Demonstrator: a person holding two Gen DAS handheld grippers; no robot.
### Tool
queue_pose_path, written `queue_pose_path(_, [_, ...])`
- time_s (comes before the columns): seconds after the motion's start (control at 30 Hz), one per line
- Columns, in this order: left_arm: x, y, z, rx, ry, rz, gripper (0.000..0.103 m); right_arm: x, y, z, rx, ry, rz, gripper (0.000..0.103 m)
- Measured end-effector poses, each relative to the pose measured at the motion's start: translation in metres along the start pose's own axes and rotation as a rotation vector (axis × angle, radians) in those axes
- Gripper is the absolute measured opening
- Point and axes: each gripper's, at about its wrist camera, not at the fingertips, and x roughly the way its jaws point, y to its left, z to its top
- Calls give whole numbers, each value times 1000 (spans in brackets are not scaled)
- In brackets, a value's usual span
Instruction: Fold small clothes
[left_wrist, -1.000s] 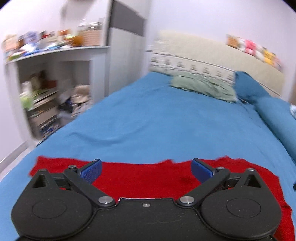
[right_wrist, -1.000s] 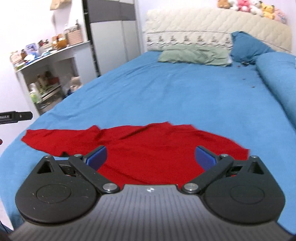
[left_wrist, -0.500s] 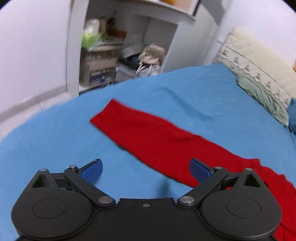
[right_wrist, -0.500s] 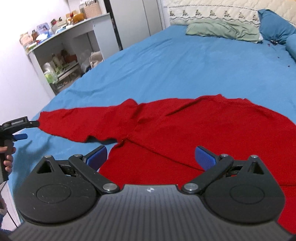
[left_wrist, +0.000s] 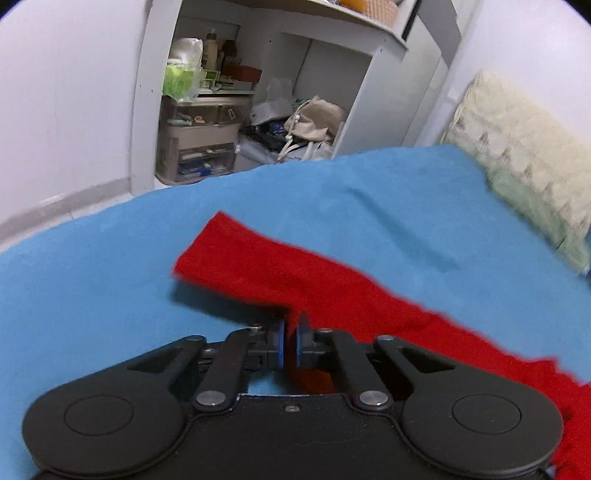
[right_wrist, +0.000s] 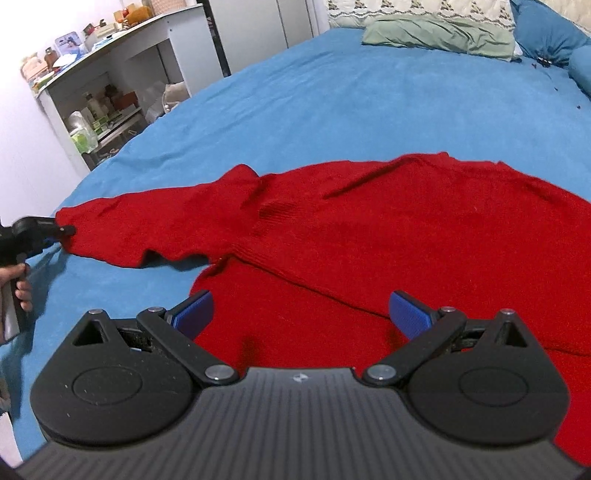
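A red sweater (right_wrist: 388, 229) lies spread on the blue bedsheet (right_wrist: 332, 96), its body toward the 3 o'clock side of the right wrist view and one sleeve (right_wrist: 155, 225) stretched out toward 9 o'clock. The left gripper (left_wrist: 289, 341) has its blue pads (left_wrist: 280, 345) pinched together on the edge of that sleeve near the cuff, and the sleeve end (left_wrist: 210, 247) runs away from it toward 11 o'clock, lifted enough to throw a shadow on the sheet. In the right wrist view the same gripper shows at the 9 o'clock edge, its tip touching the cuff, with fingers (right_wrist: 20, 291) of the person's hand wrapped around the handle below it. The right gripper (right_wrist: 301, 317) hangs over the lower part of the sweater with its blue pads (right_wrist: 194, 314) spread wide apart and nothing between them. A green pillow (right_wrist: 439, 37) and a blue pillow (right_wrist: 546, 33) sit at the head of the bed around 1 o'clock, and a white shelf unit (left_wrist: 258, 96) packed with bottles, boxes and a beige bag (left_wrist: 314, 122) stands beside the bed at 12 o'clock in the left wrist view.
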Motion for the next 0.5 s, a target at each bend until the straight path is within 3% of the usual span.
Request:
queue_pose_path(0.07, [-11,-11,5,1,-23,-34,4,0,-4,-3,12,-10,-4,103])
queue_pose_path(0.17, [-38,-51,15,78,-79,-107,4,-3,-14,-6,52,-29,-3,103])
queue_pose_path(0.33, [-88,-154,17,236,-164,-290,4,-26,-36,-6,119,-93,-11,103])
queue_pose_path(0.5, [-112,-277,-30,389,-101,-522,4,-61,-70,-5,145,-142,-70,103])
